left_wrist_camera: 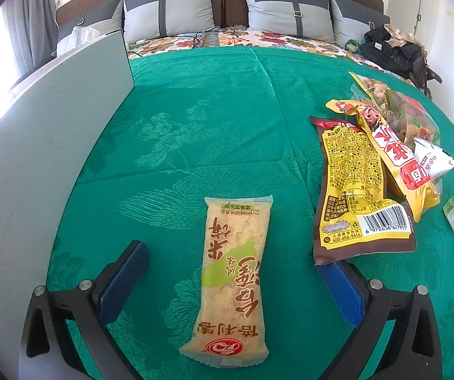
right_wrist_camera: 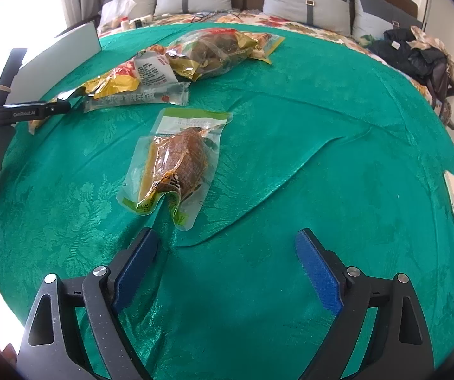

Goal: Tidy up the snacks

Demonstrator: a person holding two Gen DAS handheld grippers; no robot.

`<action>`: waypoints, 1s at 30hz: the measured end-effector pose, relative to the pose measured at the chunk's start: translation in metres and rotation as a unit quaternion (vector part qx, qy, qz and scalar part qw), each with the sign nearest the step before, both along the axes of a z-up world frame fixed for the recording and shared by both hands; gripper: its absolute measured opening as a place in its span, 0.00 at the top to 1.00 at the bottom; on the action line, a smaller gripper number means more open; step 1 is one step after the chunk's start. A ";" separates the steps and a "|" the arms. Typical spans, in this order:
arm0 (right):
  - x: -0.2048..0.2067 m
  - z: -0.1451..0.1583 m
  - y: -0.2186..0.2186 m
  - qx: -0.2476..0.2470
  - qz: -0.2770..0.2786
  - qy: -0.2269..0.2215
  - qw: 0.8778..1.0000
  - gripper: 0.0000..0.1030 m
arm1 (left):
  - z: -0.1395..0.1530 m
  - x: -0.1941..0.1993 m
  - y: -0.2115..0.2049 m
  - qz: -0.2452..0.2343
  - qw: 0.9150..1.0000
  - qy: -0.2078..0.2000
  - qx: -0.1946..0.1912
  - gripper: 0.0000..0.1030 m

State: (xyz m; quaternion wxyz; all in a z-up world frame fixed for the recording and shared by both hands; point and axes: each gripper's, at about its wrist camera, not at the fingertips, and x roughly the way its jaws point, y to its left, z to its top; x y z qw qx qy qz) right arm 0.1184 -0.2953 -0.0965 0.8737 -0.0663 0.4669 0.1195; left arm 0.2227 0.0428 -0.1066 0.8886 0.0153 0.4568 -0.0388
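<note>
Green cloth [left_wrist_camera: 227, 101] bears one rice-cake packet [left_wrist_camera: 231, 280] between spread left tongs [left_wrist_camera: 233, 280]; right tongs [right_wrist_camera: 227, 272] spread.

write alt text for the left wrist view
The open left gripper straddles a pale rice cracker packet lying on a green bedspread, pads clear of it. A pile of yellow snack bags lies right; a white board left.

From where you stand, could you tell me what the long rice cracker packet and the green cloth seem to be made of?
Rice cracker packet: thin clear plastic film, glossy, its crumbly contents showing through.
Green cloth: woven fabric with a slight sheen; raised floral pattern and creases suggest damask, fibre unclear.
</note>
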 end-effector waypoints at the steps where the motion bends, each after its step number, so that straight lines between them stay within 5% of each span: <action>1: 0.000 0.000 0.000 0.001 0.001 -0.001 1.000 0.11 | 0.000 0.000 -0.001 0.000 1.000 0.000 0.000 0.00; 30: 0.006 0.000 0.000 -0.002 0.012 0.016 1.000 0.09 | 0.000 -0.001 0.000 0.000 1.000 0.000 0.000 0.00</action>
